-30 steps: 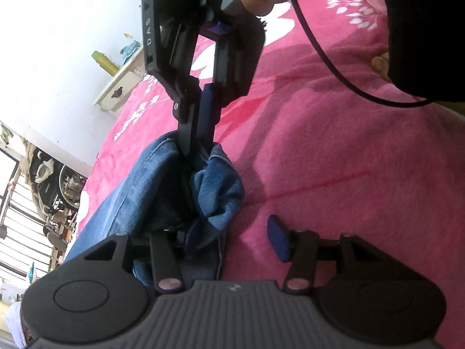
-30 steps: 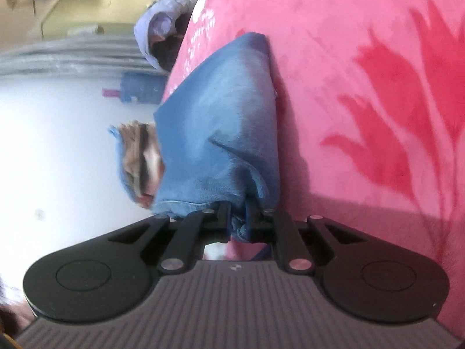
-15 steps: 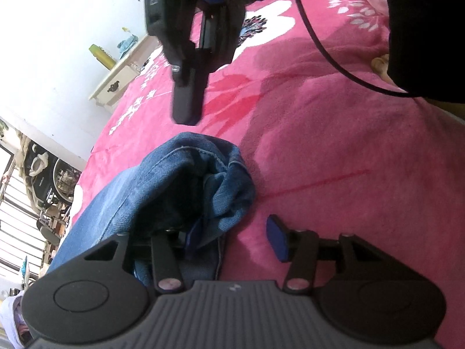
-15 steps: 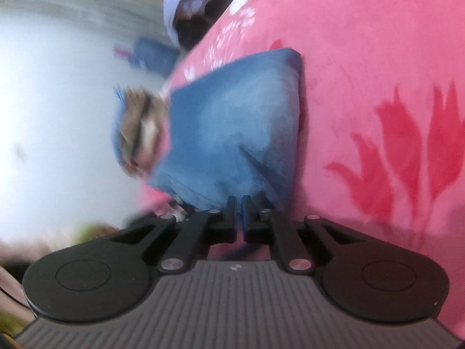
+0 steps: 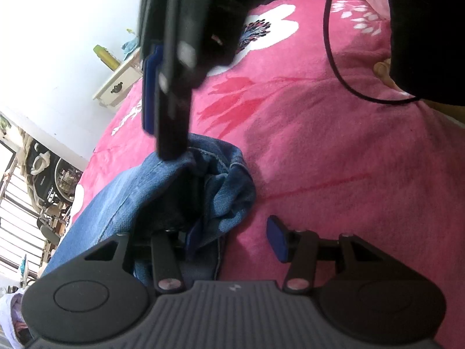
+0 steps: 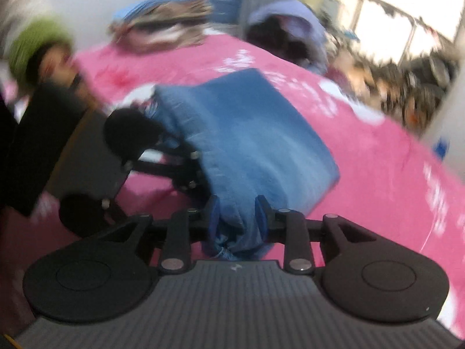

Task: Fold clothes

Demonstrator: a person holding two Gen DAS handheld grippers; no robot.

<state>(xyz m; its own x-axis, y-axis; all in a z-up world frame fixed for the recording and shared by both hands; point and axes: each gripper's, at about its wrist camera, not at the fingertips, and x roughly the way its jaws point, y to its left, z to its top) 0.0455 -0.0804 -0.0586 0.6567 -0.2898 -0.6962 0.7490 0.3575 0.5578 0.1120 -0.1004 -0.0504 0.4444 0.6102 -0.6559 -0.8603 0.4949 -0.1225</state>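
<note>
Blue jeans (image 5: 130,203) lie folded on a pink floral blanket (image 5: 334,160). My left gripper (image 5: 235,237) is open at their bunched end. Denim drapes over its left finger, while the blue pad of its right finger (image 5: 276,238) is bare above the blanket. My right gripper (image 5: 174,148) reaches down from above and touches the jeans' far edge. In the blurred right wrist view, the right gripper (image 6: 237,218) pinches a bunch of the jeans (image 6: 247,131) between its pads.
A person's dark sleeve (image 5: 421,29) and a black cable (image 5: 334,67) hang at the upper right. A cream nightstand (image 5: 116,87) stands past the bed. A purple garment (image 6: 290,23) and a clothes pile (image 6: 162,26) lie at the bed's far side.
The right gripper let go of the jeans, lifted away shut, then swung round and came back down onto the denim edge. The left gripper has stayed open in place.
</note>
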